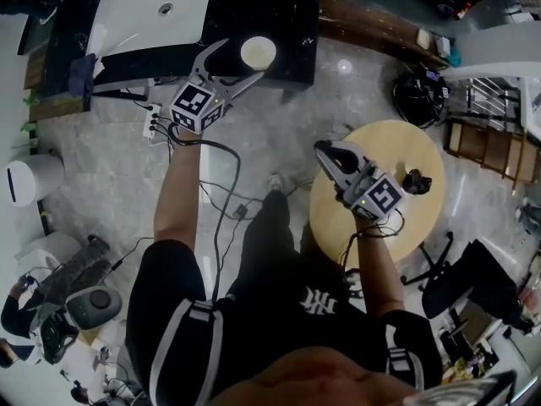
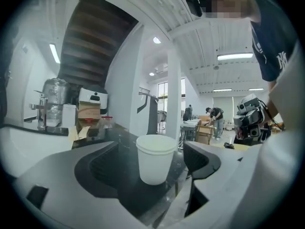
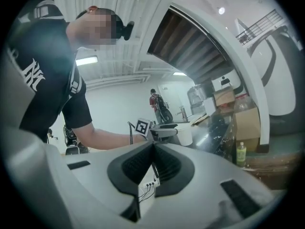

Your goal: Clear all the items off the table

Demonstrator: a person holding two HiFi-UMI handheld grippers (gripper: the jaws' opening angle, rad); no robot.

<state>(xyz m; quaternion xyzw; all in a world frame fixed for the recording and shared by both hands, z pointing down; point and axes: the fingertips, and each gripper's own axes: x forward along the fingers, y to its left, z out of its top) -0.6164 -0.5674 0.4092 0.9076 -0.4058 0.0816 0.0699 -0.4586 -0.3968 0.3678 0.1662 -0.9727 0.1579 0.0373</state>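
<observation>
White and smooth, a rectangular sink basin [image 1: 152,11] with rounded corners is sunk into a glossy black speckled stone tabletop [image 1: 283,7], left of the paper cup [image 1: 258,52]. That cup is a plain white tapered cylinder with a rolled rim. It stands upright on the black tabletop near its front edge. The left tongs [image 1: 243,60] straddle the cup. Their grey moulded jaws with dark ribbed pads stand wide apart, one on each side, and a gap shows between each pad and the cup's wall, so nothing is gripped. Right of the cup and well apart from it, the right tongs [image 1: 328,152] hover over the near rim of a round pale wooden tabletop [image 1: 427,142]. Their ribbed pads are pressed together with nothing between them. Farther right of the cup, a small knobbly black object [image 1: 416,181] lies on that smooth wood; what it is cannot be told.
</observation>
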